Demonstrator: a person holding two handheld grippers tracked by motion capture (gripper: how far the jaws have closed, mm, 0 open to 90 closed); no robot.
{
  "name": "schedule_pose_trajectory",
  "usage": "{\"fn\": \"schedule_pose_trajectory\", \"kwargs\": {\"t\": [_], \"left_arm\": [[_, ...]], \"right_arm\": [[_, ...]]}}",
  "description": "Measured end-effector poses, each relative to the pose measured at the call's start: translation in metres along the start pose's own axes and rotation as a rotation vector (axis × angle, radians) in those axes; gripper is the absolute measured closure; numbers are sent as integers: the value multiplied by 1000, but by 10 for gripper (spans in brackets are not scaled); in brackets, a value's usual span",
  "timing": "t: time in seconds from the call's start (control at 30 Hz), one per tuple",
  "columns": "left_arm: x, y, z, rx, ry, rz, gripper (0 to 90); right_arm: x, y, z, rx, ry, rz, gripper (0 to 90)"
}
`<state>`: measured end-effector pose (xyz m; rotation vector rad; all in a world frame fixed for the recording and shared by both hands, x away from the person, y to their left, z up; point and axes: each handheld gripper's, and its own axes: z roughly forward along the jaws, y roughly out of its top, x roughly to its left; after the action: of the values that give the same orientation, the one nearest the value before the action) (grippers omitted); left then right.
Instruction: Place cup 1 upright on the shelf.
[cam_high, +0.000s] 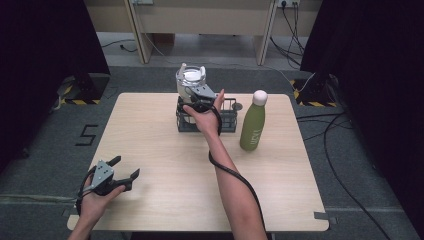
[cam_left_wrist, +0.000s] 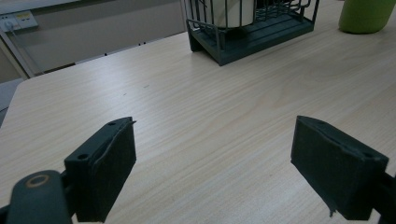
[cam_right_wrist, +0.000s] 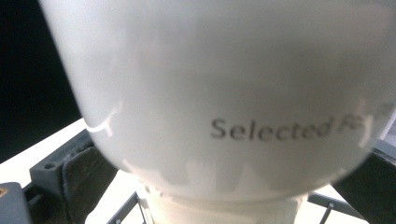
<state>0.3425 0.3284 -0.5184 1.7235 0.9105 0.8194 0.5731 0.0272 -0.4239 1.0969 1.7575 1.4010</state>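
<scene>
A white jug (cam_high: 190, 80) with a silvery lid stands upright in the left end of a dark wire basket (cam_high: 227, 119) toward the far edge of the tabletop (cam_high: 160, 150), roughly at its middle. In the right gripper view the jug's rounded white wall (cam_right_wrist: 224, 93) fills most of the picture at close range, with grey lettering across it and the basket's wires (cam_right_wrist: 126, 210) below. The right tongs (cam_high: 196, 94) are at the jug, jaws spread wide on either side of it; whether the pads press on its wall cannot be told. Just right of the basket, apart from it, a green bottle (cam_high: 252, 122) with a pale cap stands upright. The left tongs (cam_high: 126, 168) rest near the front left corner of the tabletop, well apart from everything else, jaws wide with nothing but bare wood between them; the left gripper view looks across the board to the basket (cam_left_wrist: 252, 32) and the foot of the bottle (cam_left_wrist: 366, 16). The tabletop is pale wood-grain laminate. It stands on grey carpet marked with a black numeral (cam_high: 87, 135); black curtains (cam_high: 40, 60) hang at both sides, cables (cam_high: 325, 130) trail over the floor on the right, and a light wooden bench (cam_high: 200, 20) runs along the back.
</scene>
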Motion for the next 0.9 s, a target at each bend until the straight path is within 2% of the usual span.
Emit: {"fn": "schedule_pose_trajectory", "kwargs": {"t": [0.4, 0.6, 0.9], "left_arm": [[0, 0, 0, 2, 3, 1, 133], [-1, 1, 1, 0, 8, 1, 133], [0, 3, 4, -1, 16, 3, 133]], "right_arm": [[2, -5, -19, 17, 10, -18, 16], [0, -9, -34, 18, 8, 1, 24], [-5, -16, -58, 24, 19, 4, 47]]}}
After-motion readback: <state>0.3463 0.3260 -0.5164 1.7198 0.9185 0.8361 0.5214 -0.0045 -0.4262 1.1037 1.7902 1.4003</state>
